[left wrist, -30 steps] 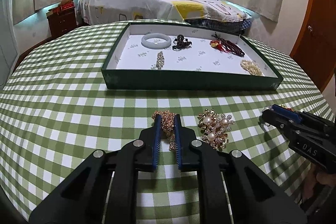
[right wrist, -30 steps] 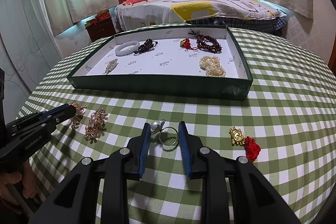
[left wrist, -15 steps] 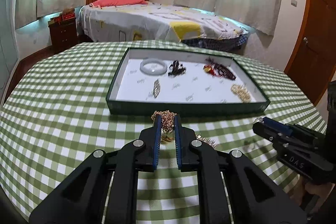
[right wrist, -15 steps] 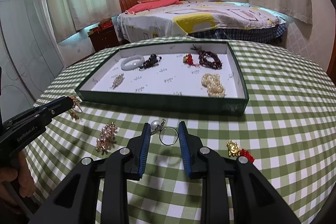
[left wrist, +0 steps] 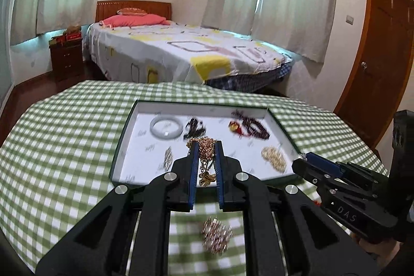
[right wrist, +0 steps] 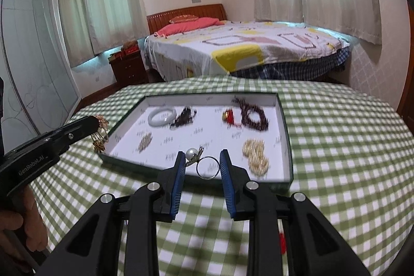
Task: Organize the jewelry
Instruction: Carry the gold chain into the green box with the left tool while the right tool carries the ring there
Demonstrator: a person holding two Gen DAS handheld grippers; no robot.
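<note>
The left gripper (left wrist: 205,159) has its blue-padded fingers (left wrist: 192,172) closed on a bunched gold chain necklace (left wrist: 204,146), whose small gold pendant dangles between the pads. The right gripper (right wrist: 203,167) has its fingers (right wrist: 178,172) pinched on a thin silver ring with a white pearl (right wrist: 204,162), the band spanning the gap and the pearl sitting against the left pad. Both pieces are lifted clear of the green-and-white checked table (left wrist: 64,133) and held at the near edge of the shallow dark-green tray with a white lining (right wrist: 287,131).

The step in hand looks like carrying both pieces over the near wall and setting them down inside. To do it well, I would take each one past the rim, lower it close to the lining over a bare patch, such as the middle of the near half, and only then ease the pads apart. The dangling pendant could snag on the wall, so it needs height. The ring may roll once freed.

Already in the tray lie a pale jade-like bangle (right wrist: 161,115), a dark bead cluster, a maroon bead string with a red charm (right wrist: 251,115), a coiled cream pearl strand (right wrist: 254,154) and a small glittering piece. 1 gold-and-pearl brooch (left wrist: 216,238) waits on the table, blurred.
</note>
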